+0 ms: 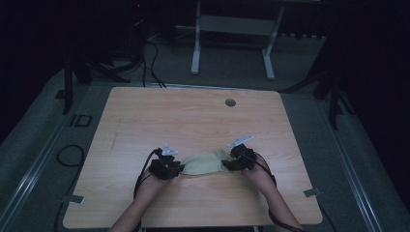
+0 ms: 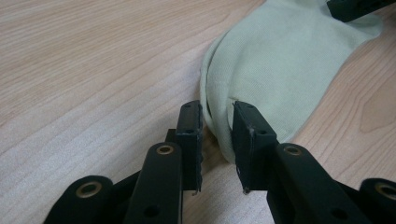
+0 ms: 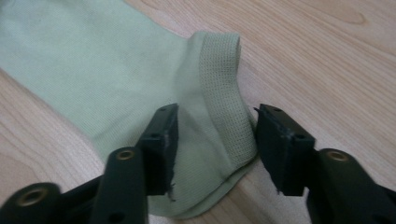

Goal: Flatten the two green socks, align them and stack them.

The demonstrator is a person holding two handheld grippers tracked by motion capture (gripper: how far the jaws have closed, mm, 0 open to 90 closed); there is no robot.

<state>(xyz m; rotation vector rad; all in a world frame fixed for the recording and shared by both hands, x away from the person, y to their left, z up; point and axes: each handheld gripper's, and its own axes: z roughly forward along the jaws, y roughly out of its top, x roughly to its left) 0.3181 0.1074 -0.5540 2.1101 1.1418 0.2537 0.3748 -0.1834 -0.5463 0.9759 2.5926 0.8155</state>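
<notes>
On the near half of a wooden table [image 1: 193,121], a pale green sock [image 1: 205,163] lies flat between two hand-held grippers. High view: left gripper [image 1: 167,166] at the sock's left end, right gripper [image 1: 239,159] at its right end, forearms coming in from the bottom edge. Each gripper carries a grey plate on top, and cables trail back along the arms. Small round grommet [image 1: 230,102] sits in the table's far side, well apart from the sock. Dark floor all around, with a white frame [image 1: 232,38] beyond the table. Left gripper view: left gripper [image 2: 217,135] jaws stand a little apart, with the sock's [image 2: 280,65] rounded end edge between them; right-hand pad touches the fabric, left-hand pad sits just beside it, so not pinched tight. Other gripper's black jaw shows at top right, on the sock's far end. Right gripper view: right gripper [image 3: 215,149] jaws spread wide, straddling the ribbed cuff [image 3: 224,93] of the sock [image 3: 93,60]; left jaw lies over the fabric, right jaw just beside the cuff edge, a gap between them. Cuff is slightly raised and folded off the wood.
</notes>
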